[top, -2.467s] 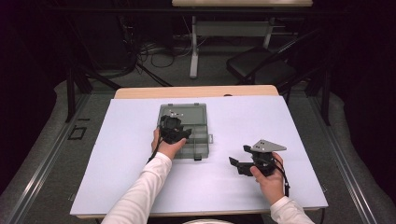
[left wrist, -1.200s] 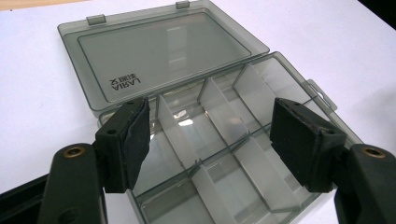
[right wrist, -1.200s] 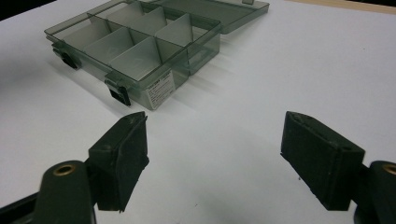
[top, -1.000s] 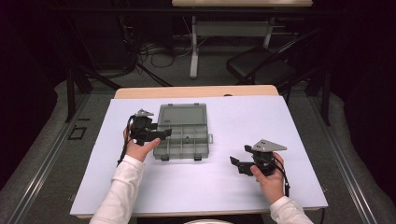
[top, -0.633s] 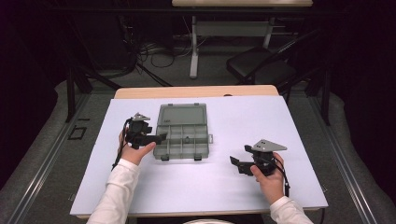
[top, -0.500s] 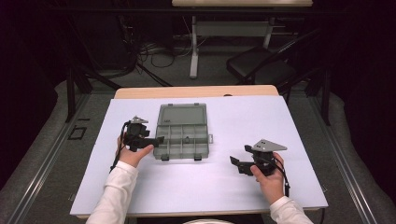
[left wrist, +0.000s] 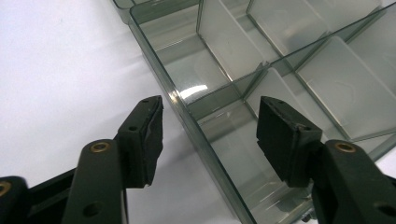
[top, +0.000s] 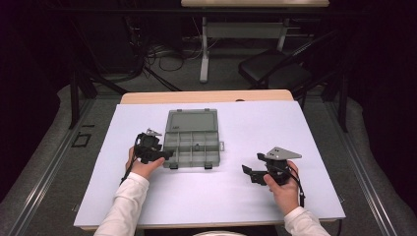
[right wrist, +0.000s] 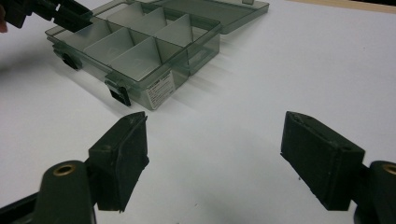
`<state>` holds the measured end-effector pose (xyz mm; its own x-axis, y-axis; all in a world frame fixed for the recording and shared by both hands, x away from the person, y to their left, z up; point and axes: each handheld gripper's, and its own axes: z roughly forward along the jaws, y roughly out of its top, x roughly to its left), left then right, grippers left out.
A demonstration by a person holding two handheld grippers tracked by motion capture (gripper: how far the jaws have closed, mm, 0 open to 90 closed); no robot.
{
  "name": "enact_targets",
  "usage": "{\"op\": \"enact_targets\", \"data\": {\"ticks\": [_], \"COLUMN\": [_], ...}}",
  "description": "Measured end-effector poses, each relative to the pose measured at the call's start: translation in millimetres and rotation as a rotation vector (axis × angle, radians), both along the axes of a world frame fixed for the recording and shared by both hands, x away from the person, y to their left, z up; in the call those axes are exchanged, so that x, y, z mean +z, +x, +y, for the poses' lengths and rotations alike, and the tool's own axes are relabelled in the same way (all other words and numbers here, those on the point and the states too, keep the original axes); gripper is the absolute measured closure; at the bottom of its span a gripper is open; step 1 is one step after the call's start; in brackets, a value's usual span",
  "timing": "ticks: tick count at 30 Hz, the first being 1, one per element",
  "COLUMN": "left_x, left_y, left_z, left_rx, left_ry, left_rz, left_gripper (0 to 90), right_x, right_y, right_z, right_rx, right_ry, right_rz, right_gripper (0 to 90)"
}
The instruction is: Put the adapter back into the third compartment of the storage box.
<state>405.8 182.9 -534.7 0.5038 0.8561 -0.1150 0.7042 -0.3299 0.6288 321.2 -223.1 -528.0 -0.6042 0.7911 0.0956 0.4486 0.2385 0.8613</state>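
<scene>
Compartment box (top: 192,139) of smoky clear plastic is my landmark: it lies open near the middle of the white table sheet (top: 314,128), lid folded flat on its far side, dividers bare in what I can see. My left gripper (left wrist: 208,135) sits at the box's left wall, jaws apart and straddling that wall, one outside and one over a compartment. I judge the step in hand is getting a hold on the box's side; next I need to close squarely on the thin wall without skidding the box. My right gripper (right wrist: 212,158) hangs well to the box's right and nearer me, jaws wide apart over bare sheet. The front latches (right wrist: 120,94) are small and dark; the label's print is unreadable, and the far compartments are cut off in the left gripper view.
</scene>
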Motion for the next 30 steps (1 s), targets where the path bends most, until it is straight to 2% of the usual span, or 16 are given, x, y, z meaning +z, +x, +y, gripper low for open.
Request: {"op": "enact_targets", "data": {"ticks": [2,9,11,13,17,19,28,30], "left_x": [-2.4,-6.6,-6.2,-6.2,-8.4,-9.0,-14.2,-14.0], "left_y": [0.6,1.4,1.1,0.3,-1.0,-1.5,-1.8,-2.2], "left_z": [0.0,0.9,0.9,0.5,-1.5,-2.9,-5.7,-6.1], "left_rx": [-0.007,0.016,0.016,0.041,0.028,0.028,0.029,0.028], "left_ry": [0.002,-0.005,-0.025,-0.036,-0.023,0.000,0.065,0.066], "left_rz": [0.013,0.051,0.047,0.055,0.033,0.022,0.016,0.015], "left_gripper": [42.8,43.8,44.8,46.2,49.2,51.1,60.1,60.5], "right_x": [0.0,-0.3,-0.6,-0.6,-0.7,-0.7,-0.4,-0.7], "right_y": [0.0,0.3,0.4,0.5,0.5,0.4,0.7,0.9], "right_z": [0.1,0.4,0.6,0.6,0.6,0.5,0.1,0.5], "right_rx": [0.000,0.003,0.003,0.004,0.008,0.007,0.004,0.004], "right_ry": [-0.001,-0.003,-0.002,-0.006,-0.008,-0.007,-0.007,-0.004], "right_rz": [0.000,-0.003,-0.001,0.001,0.000,0.000,-0.006,-0.009], "right_gripper": [22.7,22.8,22.7,22.7,22.7,22.7,22.7,22.7]}}
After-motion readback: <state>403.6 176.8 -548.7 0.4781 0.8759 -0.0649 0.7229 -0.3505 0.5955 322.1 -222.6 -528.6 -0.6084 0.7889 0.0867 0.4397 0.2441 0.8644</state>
